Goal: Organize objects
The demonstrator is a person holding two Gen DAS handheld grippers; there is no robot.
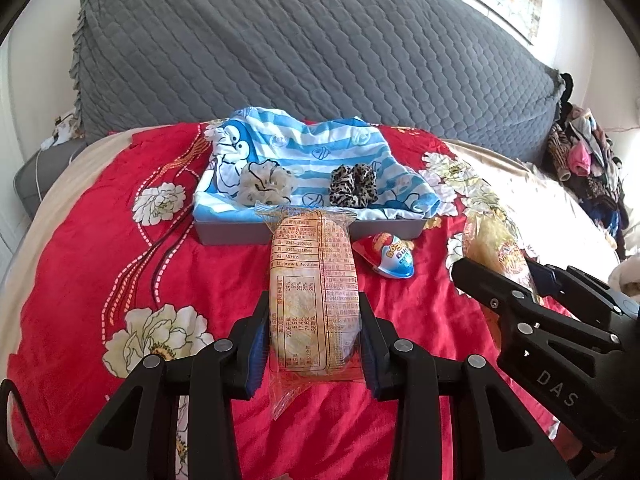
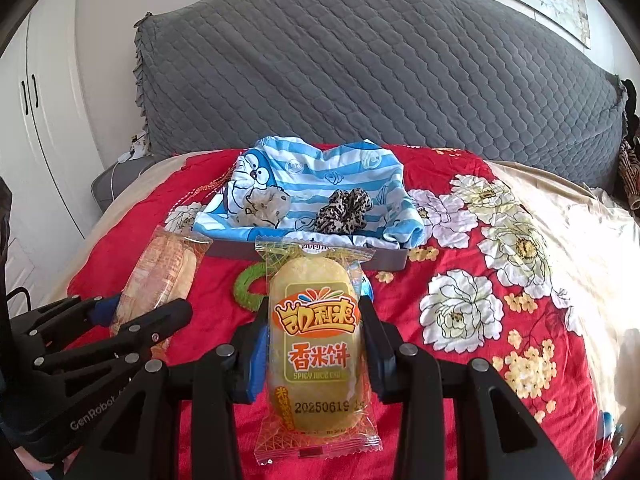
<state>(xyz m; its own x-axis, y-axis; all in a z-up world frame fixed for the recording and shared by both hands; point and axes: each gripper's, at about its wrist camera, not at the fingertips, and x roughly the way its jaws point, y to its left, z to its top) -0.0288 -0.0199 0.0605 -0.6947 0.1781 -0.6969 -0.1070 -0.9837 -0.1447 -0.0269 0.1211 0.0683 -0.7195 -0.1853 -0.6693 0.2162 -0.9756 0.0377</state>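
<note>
While both wrist cams look down the bed (image 1: 80, 264), my left claw (image 1: 314, 344) is clenched on a clear-wrapped rice cracker pack (image 1: 310, 280), print side up, dead centre in the lower half of its frame. My right claw (image 2: 316, 356) is grasping a second one, the yellow rice cake packet (image 2: 316, 340) with the orange logo, also centre-bottom of its own view. Each pack pokes forward past the fingers toward the grey tray (image 1: 240, 234) in mid-frame.

That tray is lined with a blue striped cartoon cloth (image 1: 320, 148). Two scrunchies sit in it: a pale scrunchie (image 1: 266, 184) on the left, a leopard scrunchie (image 1: 354, 190) to its right, apart from each other.

Just below the tray's front wall, right of centre in the left cam, lies a red and blue egg-shaped toy pack (image 1: 388, 256) on the red floral cover (image 1: 200, 272). In the right cam a green ring (image 2: 248, 286) peeks out left of the held packet. Grey quilted headboard (image 1: 320, 48) fills the top.
</note>
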